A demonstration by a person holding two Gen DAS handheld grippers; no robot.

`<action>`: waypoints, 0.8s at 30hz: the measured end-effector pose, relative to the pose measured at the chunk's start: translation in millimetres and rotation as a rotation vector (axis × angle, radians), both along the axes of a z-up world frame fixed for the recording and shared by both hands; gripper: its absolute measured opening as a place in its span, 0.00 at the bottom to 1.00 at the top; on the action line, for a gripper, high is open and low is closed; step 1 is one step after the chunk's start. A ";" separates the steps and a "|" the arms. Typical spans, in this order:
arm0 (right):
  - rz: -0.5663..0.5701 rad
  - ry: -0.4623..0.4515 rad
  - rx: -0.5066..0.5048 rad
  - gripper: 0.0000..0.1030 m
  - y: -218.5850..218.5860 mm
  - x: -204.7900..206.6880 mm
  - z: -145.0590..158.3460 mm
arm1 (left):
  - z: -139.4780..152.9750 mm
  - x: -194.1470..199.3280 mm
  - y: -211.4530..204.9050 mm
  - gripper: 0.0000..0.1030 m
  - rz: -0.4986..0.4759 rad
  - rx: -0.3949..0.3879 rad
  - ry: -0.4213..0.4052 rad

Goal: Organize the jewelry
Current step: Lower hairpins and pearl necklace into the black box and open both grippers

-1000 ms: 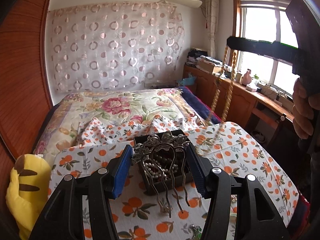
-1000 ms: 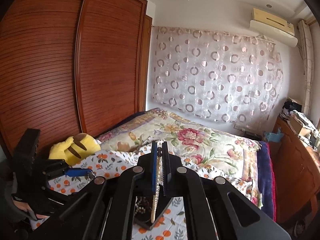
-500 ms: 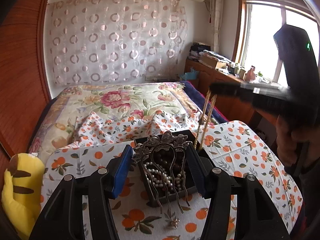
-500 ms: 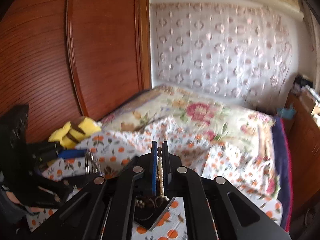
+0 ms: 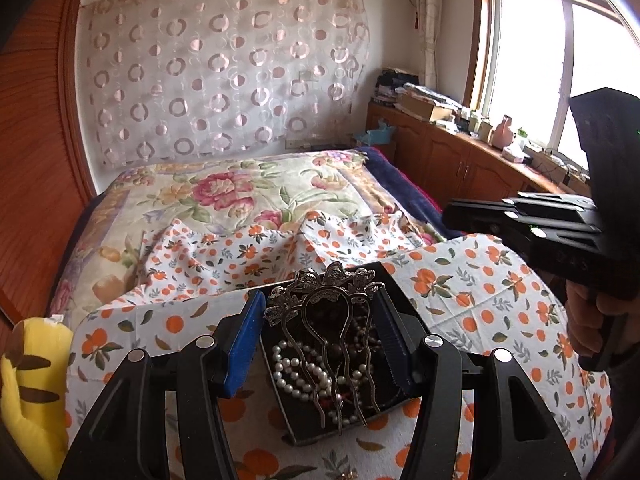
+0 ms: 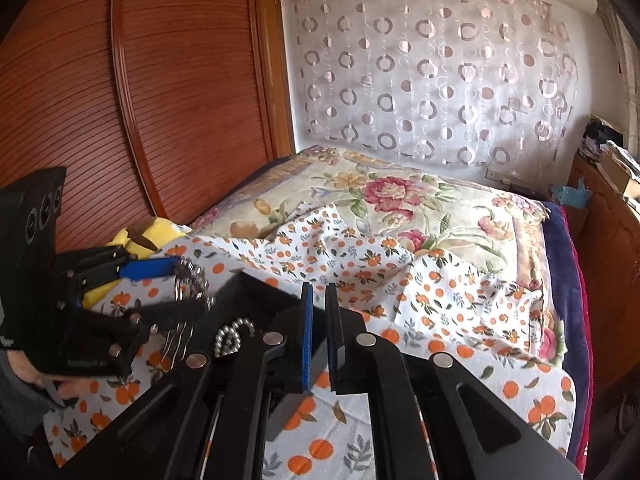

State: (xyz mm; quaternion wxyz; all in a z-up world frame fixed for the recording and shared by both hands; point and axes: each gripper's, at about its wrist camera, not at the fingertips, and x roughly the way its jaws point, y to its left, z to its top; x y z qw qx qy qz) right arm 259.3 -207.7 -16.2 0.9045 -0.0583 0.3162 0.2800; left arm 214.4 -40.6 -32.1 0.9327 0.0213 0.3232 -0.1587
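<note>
My left gripper [image 5: 322,332] is shut on an ornate silver hair comb [image 5: 326,312], held above a black jewelry box [image 5: 308,428] with pearl and dark bead strands [image 5: 296,364] inside. The box sits on an orange-print cloth [image 5: 472,292]. My right gripper [image 6: 319,340] has its jaws slightly apart and holds nothing; it hovers at the box's right side. In the right wrist view the box [image 6: 248,296] shows a bead strand [image 6: 232,336], and the left gripper [image 6: 172,280] with the comb [image 6: 188,292] is at the left.
A floral bedspread [image 5: 240,196] lies behind the cloth. A yellow plush toy [image 5: 28,392] sits at the left edge. A wooden wardrobe [image 6: 160,100] stands on the left, a wooden cabinet [image 5: 448,160] under the window on the right.
The right gripper lowered a golden bead necklace into the box, let it go and drew back to the right. The left gripper kept the comb over the box.
</note>
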 end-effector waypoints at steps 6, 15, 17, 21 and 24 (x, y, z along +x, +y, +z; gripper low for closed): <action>-0.013 0.013 -0.005 0.07 -9.9 -7.2 -14.6 | -14.2 9.0 -8.3 0.52 -0.012 0.027 0.031; -0.008 0.019 -0.022 0.07 -8.8 -14.7 -24.4 | -27.5 11.5 -12.4 0.52 -0.013 0.037 0.064; -0.004 0.020 -0.024 0.07 -7.4 -18.0 -26.3 | -27.5 11.4 -12.8 0.52 -0.017 0.035 0.064; -0.001 0.011 -0.028 0.07 -3.3 -24.3 -28.3 | -24.8 8.7 -13.7 0.57 -0.030 0.023 0.054; -0.003 0.013 -0.028 0.07 -4.4 -29.3 -31.0 | -20.8 3.9 -13.2 0.61 -0.034 0.020 0.037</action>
